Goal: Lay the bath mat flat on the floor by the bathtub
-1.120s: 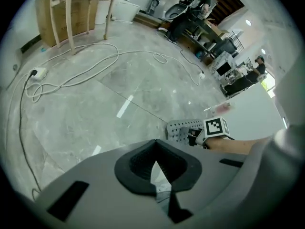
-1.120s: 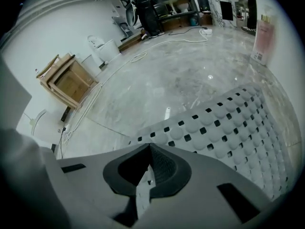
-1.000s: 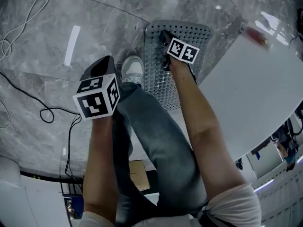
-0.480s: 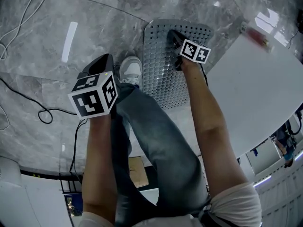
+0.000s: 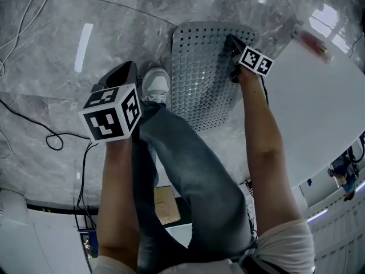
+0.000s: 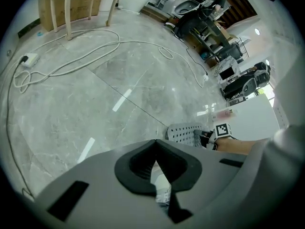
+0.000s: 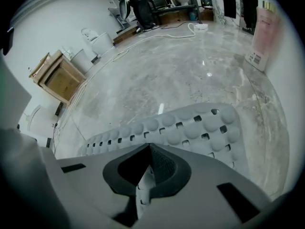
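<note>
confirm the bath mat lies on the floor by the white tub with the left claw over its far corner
No: the right claw is over the far corner of the bath mat beside the tub; the left claw is off it, as the head view shows.

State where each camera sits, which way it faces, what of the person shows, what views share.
Head view: on the head, steeply down at the bath mat on the floor; both forearms, a leg, a shoe, left gripper, right gripper.
Left gripper view: on that gripper, along its shut jaws over floor and cables; right forearm shows.
Right gripper view: on that gripper, along its shut jaws across the bath mat; only the gripper itself.
Shared: all three show the bath mat.
</note>
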`<state>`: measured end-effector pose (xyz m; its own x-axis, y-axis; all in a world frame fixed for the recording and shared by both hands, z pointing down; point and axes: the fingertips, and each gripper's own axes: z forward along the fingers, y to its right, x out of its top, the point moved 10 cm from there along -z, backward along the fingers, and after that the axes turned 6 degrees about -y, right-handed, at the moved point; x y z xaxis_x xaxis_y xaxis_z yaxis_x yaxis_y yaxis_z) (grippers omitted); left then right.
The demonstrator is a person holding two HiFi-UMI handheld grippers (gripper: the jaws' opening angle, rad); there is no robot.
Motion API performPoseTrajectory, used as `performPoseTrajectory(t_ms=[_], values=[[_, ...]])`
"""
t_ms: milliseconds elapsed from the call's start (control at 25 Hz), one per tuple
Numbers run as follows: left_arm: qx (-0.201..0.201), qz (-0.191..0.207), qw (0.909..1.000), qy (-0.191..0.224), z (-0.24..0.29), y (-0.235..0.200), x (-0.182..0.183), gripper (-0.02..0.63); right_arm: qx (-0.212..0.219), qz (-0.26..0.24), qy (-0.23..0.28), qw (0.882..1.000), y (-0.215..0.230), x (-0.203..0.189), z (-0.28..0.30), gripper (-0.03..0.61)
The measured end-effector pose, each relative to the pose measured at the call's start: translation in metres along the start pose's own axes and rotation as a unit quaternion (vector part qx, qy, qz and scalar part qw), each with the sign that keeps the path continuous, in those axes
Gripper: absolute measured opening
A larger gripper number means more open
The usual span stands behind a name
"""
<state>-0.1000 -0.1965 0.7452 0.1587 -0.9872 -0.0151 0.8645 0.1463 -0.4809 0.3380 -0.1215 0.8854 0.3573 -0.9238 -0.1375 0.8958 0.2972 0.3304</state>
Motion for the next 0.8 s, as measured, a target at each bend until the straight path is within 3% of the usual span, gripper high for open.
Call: performPoseTrajectory(t_ms=[200,480,680,800], values=[[0.005,-0.001,1.0000,-0.002,0.001,-0.007,0.008,0.017,0.018,0.016,0.013,1.000,0.009,0.000,-0.002,0.025],[0.018,0.023,0.9996,-0.005,-0.015,-0.011,-0.002,0.017,-0.033,0.071,0.037,0.996,-0.008,-0.007,-0.010,0.025],[0.034,0.002,0.9994,-0.003,-0.044,-0.029,-0.028,0.017,-0.027,0.081,0.030,0.996,-0.043,-0.009,-0.035,0.025],[0.040,0.032,0.9987,-0.002,-0.067,-0.034,-0.039,0.017,-0.011,0.079,0.034,0.996,-0.081,-0.007,-0.059,0.025]])
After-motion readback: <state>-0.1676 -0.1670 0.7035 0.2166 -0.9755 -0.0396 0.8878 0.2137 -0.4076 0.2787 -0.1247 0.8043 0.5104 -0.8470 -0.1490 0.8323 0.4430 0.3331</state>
